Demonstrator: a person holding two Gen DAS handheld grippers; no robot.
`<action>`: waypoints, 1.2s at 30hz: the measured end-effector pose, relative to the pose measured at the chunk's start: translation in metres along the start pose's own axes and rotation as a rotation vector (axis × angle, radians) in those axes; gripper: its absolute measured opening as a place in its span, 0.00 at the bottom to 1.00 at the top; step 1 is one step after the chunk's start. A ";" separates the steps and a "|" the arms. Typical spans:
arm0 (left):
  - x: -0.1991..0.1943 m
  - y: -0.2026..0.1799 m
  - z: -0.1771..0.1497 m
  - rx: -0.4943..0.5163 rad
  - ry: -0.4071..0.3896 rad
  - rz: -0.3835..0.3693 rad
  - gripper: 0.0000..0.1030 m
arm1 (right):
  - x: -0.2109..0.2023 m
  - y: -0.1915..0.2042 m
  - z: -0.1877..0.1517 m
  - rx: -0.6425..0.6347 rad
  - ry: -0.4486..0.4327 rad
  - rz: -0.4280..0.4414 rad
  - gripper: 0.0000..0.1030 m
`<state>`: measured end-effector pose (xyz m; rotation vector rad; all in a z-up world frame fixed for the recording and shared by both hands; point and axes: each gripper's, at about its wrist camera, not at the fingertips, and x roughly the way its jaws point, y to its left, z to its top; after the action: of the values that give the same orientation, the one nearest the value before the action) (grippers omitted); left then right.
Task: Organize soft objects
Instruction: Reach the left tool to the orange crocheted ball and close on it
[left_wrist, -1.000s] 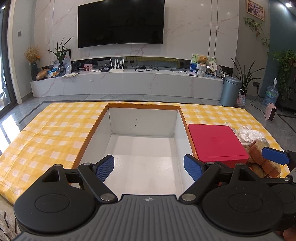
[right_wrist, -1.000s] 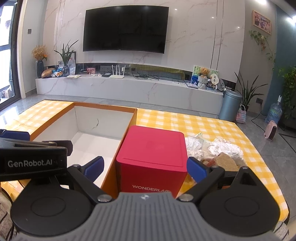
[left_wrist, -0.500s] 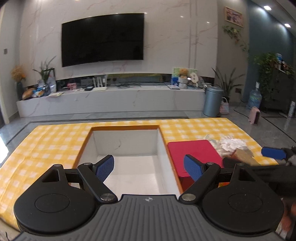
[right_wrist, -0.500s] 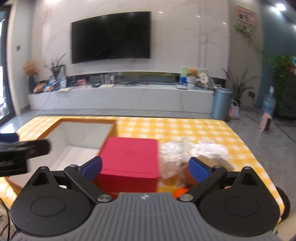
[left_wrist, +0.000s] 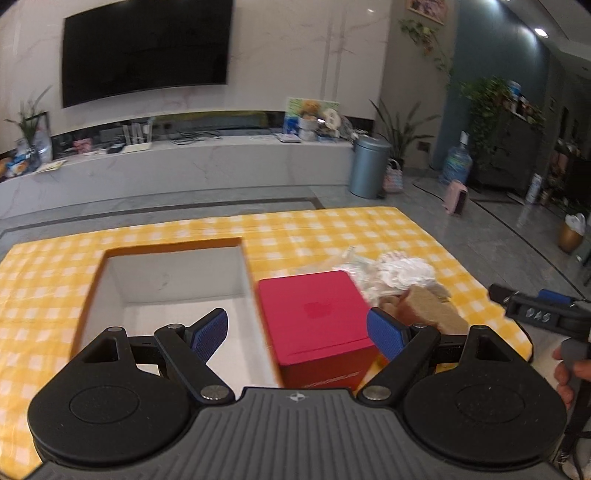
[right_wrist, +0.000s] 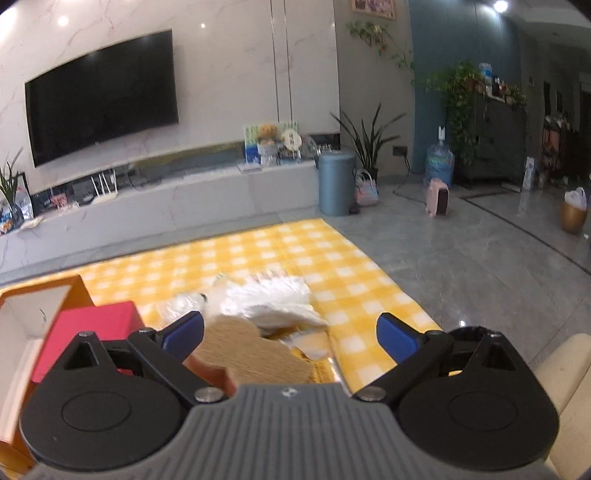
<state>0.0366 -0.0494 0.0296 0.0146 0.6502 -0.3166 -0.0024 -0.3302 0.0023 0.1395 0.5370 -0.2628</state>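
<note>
In the left wrist view, the left gripper (left_wrist: 297, 332) hangs with jaws spread wide and nothing between them, aimed over the seam where the white-lined open box (left_wrist: 110, 291) meets the red box (left_wrist: 314, 314). The soft things lie off at about two o'clock from these jaws: a brown bread-like sponge block (left_wrist: 428, 306) just beside the red box, with crumpled white plastic bags (left_wrist: 399, 267) behind it, all on the yellow checked cloth (left_wrist: 332, 229). The right gripper (left_wrist: 535, 314) shows at three o'clock, well nearer that pile than the left one. In the right wrist view, the right gripper (right_wrist: 290, 334) also stands wide and empty, and the brown block (right_wrist: 243, 350) sits low at about eleven o'clock inside the span, close to the left pad, its long axis seeming to run from ten toward four o'clock; motion blur makes its edges hard to tell. The white bags (right_wrist: 273, 299) lie at twelve o'clock just beyond it, touching or overlapping it. The red box (right_wrist: 92, 332) is at nine o'clock and the open box (right_wrist: 33, 306) beyond that. I judge the right hand better placed to take the block; open cloth lies at one to two o'clock, while the table edge runs near at four o'clock.
</note>
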 end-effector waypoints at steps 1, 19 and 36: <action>0.004 -0.005 0.003 0.013 0.007 -0.009 0.97 | 0.005 -0.003 -0.001 0.001 0.012 -0.001 0.95; 0.094 -0.133 -0.037 0.661 0.261 -0.219 0.93 | 0.053 -0.059 -0.031 0.283 0.104 0.046 0.97; 0.182 -0.178 -0.062 0.804 0.464 -0.070 0.87 | 0.056 -0.088 -0.042 0.448 0.115 0.110 0.97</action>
<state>0.0840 -0.2638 -0.1133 0.8570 0.9456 -0.6355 -0.0017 -0.4174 -0.0683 0.6204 0.5764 -0.2657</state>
